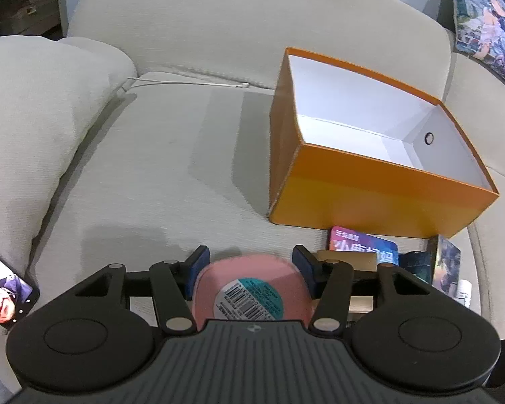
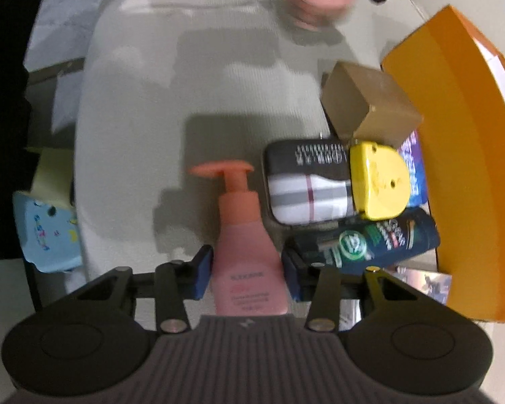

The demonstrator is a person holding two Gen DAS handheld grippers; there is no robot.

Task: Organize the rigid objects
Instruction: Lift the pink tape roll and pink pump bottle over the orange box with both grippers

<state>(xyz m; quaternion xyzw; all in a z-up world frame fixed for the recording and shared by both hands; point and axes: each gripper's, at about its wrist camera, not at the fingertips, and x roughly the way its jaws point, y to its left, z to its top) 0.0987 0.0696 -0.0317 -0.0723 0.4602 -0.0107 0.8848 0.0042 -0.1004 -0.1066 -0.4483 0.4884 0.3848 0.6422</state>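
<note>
The left gripper [image 1: 250,269] pinches a round pink plastic container with a barcode sticker [image 1: 252,289] between its blue pads. Ahead and to its right, an open orange cardboard box with white inside [image 1: 370,198] sits on the grey sofa cushion [image 1: 151,175]. The right gripper [image 2: 247,271] clamps a pink pump bottle with an orange nozzle [image 2: 244,245]; just right of it lie a dark blue can [image 2: 370,239] and a yellow plastic piece [image 2: 377,181].

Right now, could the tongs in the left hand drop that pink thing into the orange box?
Probably yes. The left tongs grip the pink container, and the orange box sits just ahead, open-topped and apparently empty, with nothing between them.
</note>
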